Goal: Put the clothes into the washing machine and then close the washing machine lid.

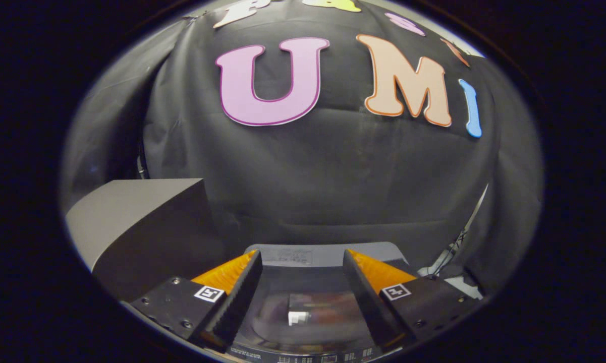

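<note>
My claw (303,282) hung spread and empty above the washing machine (303,254), its glass lid (303,312) seemingly already down.

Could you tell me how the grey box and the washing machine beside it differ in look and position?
The grey box has a plain matte top; the washing machine has a glossy, reflective lid. The box stands taller, off beside one finger; the washing machine lies low between the open gripper's fingers, which hold nothing. Both are grey and stand before the black cloth wall.
</note>
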`<state>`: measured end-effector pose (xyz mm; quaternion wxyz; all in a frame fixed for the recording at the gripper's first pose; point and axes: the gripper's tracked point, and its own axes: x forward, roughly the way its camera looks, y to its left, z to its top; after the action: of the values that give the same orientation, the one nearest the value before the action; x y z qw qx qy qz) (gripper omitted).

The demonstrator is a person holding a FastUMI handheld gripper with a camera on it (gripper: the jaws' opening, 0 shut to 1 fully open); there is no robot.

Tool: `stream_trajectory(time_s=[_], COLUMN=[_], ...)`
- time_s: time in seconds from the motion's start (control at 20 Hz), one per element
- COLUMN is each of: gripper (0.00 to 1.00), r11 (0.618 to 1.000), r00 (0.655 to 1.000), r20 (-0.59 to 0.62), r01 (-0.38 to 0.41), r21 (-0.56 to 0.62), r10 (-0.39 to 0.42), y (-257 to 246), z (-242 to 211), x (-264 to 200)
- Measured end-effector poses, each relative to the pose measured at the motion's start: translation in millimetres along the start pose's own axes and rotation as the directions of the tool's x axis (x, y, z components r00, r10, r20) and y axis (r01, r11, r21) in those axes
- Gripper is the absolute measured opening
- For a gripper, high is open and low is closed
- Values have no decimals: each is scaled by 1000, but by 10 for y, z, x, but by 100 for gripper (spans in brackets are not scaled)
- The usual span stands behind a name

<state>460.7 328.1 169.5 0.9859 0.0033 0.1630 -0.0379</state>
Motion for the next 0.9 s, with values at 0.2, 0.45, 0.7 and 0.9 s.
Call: stream_trajectory(time_s=[0.2, 0.45, 0.7, 0.9], gripper=[98, 98, 98, 98], r11=[999, 1000, 999, 998], r00=[1000, 999, 998, 995], r20=[0, 38, 69, 98], r01=[-10, 0, 6, 10], r21=[38, 27, 46, 69], r10=[10, -1, -9, -17], y=[45, -28, -98, -162], z=[-24, 22, 36, 47], x=[-43, -67, -119, -167])
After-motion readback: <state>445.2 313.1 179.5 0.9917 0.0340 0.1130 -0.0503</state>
